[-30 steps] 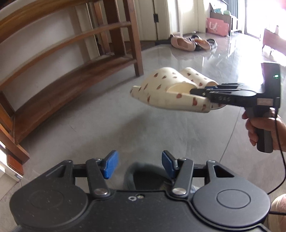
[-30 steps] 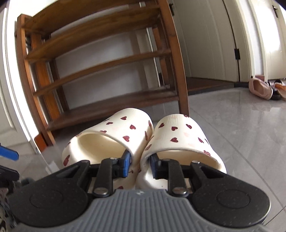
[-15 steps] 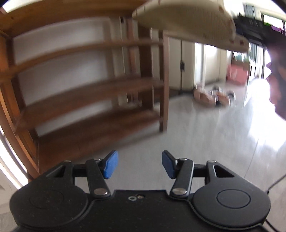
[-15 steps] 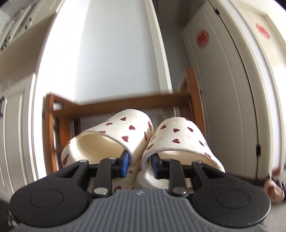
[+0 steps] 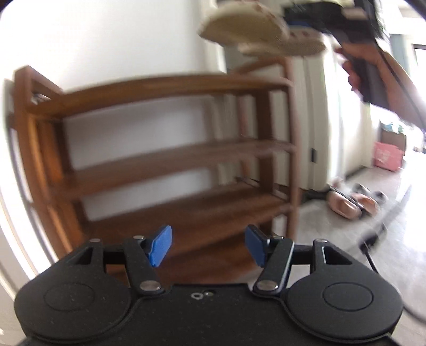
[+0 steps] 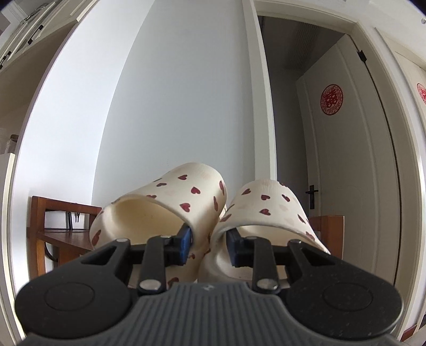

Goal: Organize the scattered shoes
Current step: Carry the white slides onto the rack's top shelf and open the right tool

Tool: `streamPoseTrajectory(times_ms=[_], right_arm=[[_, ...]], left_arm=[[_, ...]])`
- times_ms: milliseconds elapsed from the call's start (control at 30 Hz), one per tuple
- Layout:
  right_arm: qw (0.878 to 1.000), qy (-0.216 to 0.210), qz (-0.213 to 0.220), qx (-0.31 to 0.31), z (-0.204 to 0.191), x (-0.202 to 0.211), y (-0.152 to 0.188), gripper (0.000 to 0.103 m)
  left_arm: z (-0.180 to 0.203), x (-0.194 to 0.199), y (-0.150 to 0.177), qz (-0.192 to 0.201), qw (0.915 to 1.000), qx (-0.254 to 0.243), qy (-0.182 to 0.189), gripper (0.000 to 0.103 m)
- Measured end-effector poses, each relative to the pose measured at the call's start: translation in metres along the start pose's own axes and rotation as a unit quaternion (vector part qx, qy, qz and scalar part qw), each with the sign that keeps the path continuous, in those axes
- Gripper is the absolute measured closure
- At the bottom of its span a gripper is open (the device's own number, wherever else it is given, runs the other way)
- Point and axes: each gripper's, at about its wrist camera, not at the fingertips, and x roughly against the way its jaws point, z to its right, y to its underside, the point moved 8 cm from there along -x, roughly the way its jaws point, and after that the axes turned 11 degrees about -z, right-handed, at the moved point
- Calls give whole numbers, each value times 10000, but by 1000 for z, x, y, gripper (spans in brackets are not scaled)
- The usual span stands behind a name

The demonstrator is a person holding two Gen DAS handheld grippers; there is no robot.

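My right gripper [image 6: 208, 246] is shut on a pair of cream slippers with red hearts [image 6: 186, 197], pinching their inner sides together, held high above the top of the wooden shoe rack [image 6: 61, 234]. In the left wrist view the slippers [image 5: 255, 40] show from below, above the rack [image 5: 165, 159], with the right gripper's body [image 5: 332, 16] and the hand behind them. My left gripper [image 5: 207, 248] is open and empty, facing the rack's lower shelves.
Pink and tan slippers [image 5: 348, 205] lie on the floor right of the rack, near a door. A pink bag [image 5: 387, 158] stands further back. A white door with a red paper cutout [image 6: 331, 99] is right of the rack.
The right gripper has lifted the heart slippers from near the floor up above the rack's top. The left gripper has risen and tilted up to face the rack, staying open.
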Motion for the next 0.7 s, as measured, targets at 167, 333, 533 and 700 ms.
streamPoseTrajectory(times_ms=[167,333,533,700], right_arm=[[9995,-105,-276,86,-9,-13,-2,71],[9992,-14,-387,14,-16,-3,-12,70],[9965,12,-839,36,-33,-7,-36,69],[9913,113,-1294,-195,-39,-24,-90,69]], left_arm=[[-29,9,-63,284,9984,257,-420,42],[-56,12,-115,362,9973,289,-562,42],[-87,17,-178,124,9977,291,-599,42],[-111,38,-227,-196,9982,345,-448,42]])
